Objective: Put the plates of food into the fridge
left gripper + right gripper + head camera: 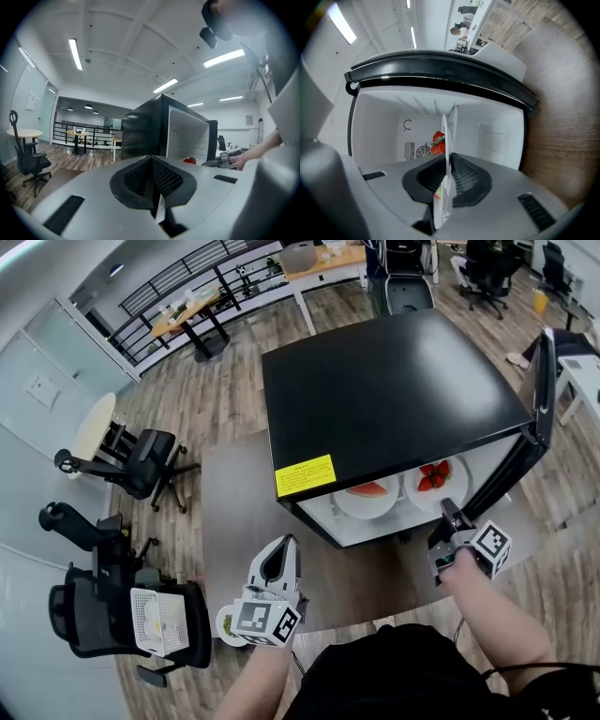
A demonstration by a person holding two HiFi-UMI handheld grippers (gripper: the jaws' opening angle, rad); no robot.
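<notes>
Right claw [447,157] clenched on the near rim of a white plate [445,136]. The plate shows edge-on between the pads in the right gripper view, with strawberries [437,143] on its far side. In the head view the same claw [448,514] sits at the fridge opening, and the strawberry plate [441,491] lies inside on the shelf, its front edge near the opening.

Just beside it to the left, on the same shelf, is a second white plate [361,504] with a watermelon slice [368,489]. I can't tell whether the two plates touch.

Left claw [152,160] is closed with pads together and nothing between them. It points roughly level toward the fridge's side and open front. In the head view it [278,557] hangs off the fridge's front left corner, well apart from both plates.

A small white plate [224,623] with something green on it shows beside the left claw's marker cube, partly hidden, at the near edge of the brown surface [234,512].

The fridge [394,390] is a black box with a white interior and stands on that surface. Its door [543,381] is swung open at the right and a yellow label [305,475] sits on the front top edge.

Black office chairs [141,460] stand on the wood floor at left, and desks stand along a railing beyond.
</notes>
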